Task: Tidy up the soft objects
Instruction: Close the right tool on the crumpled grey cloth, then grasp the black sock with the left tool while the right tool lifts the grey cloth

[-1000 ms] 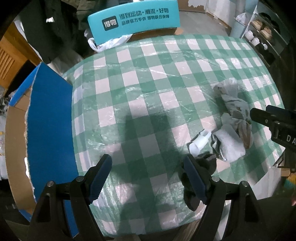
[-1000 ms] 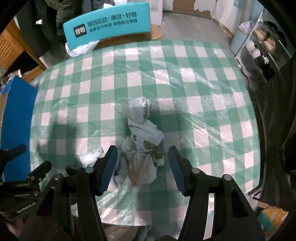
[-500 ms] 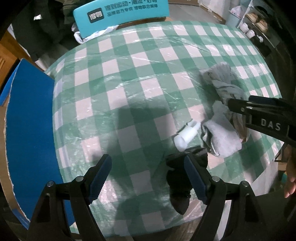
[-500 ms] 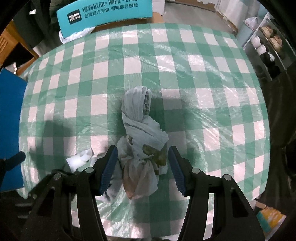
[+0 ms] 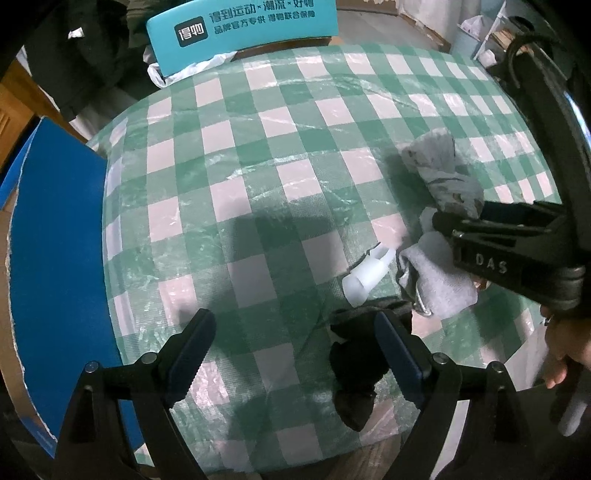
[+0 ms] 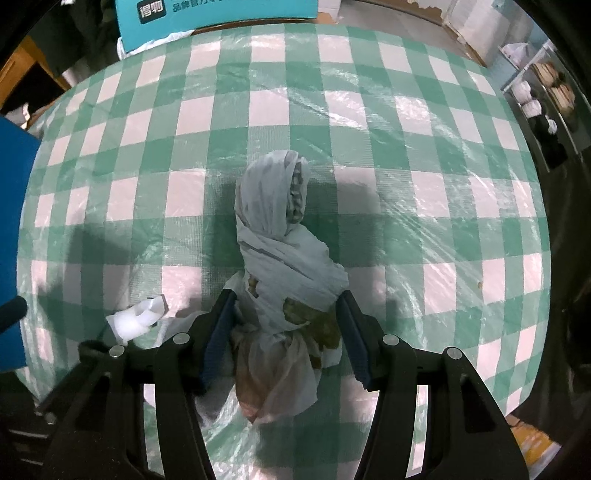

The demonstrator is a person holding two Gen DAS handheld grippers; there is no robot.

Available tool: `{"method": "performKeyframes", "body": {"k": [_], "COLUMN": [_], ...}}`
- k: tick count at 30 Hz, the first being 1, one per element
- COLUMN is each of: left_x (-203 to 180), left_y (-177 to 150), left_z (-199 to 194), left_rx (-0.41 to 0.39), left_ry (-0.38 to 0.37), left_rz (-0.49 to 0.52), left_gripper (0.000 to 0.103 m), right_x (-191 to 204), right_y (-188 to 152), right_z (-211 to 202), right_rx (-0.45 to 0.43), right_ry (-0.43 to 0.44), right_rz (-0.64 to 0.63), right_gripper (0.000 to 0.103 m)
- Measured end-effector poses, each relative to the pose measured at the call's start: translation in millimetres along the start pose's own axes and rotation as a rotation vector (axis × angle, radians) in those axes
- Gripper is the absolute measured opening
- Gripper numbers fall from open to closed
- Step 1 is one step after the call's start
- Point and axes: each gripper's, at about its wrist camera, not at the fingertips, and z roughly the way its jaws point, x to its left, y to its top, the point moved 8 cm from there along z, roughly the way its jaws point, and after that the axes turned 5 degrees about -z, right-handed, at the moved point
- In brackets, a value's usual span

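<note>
A twisted pale grey cloth point(image 6: 280, 240) with brown stains lies on the green checked table point(image 6: 332, 110). My right gripper point(image 6: 286, 325) is open with its fingers on either side of the cloth's near end. In the left wrist view the cloth point(image 5: 439, 173) lies at the right, with the right gripper's body over it. A folded grey cloth point(image 5: 439, 280), a white plastic piece point(image 5: 365, 275) and a black sock point(image 5: 354, 369) lie near my open left gripper point(image 5: 295, 350). The sock sits beside the left gripper's right finger.
A blue board point(image 5: 55, 258) stands along the table's left edge. A teal sign point(image 5: 243, 26) stands behind the table's far edge. Shelves with shoes point(image 6: 543, 99) are at the far right. The table's near edge is close under both grippers.
My right gripper has moved forward and down, so the twisted cloth now sits between its fingers. The left gripper has shifted a little, and the right gripper fills more of its view.
</note>
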Motion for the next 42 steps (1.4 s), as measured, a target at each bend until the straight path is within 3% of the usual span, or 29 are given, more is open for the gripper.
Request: {"method": "performKeyframes", "body": {"k": [2, 8, 18, 30, 32, 35, 42], "left_x": [0, -8, -24, -46, -51, -53, -54], "left_y": [0, -5, -11, -26, -30, -34, -43], "left_z": [-1, 1, 16, 25, 26, 30, 24], "left_rx": [0.001, 0.010, 0.048, 0.080, 0.090, 0.110, 0.090], "left_ry": [-0.007, -0.022, -0.061, -0.088, -0.104, -0.102, -0.103], "left_rz": [0.000, 0.020, 0.033, 0.089, 0.102, 0.120, 0.129], "left_gripper": [0.089, 0.089, 0.094, 0.093, 0.085, 0.056, 0.049], "right_x": [-2, 2, -24, -16, -14, -12, -8], "right_y": [-2, -3, -14, -13, -16, -16, -16], "right_z": [3, 2, -31, -48, -50, -53, -59], "right_rx": [0.005, 0.000, -0.059, -0.091, -0.095, -0.100, -0.113], "right_ry": [-0.001, -0.009, -0.041, -0.018, -0.015, -0.011, -0.001], "right_rz": [-0.012, -0.018, 0.029, 0.047, 0.044, 0.039, 0.033], "right_gripper": [0.046, 0.036, 0.035, 0.036, 0.036, 0.036, 0.036]}}
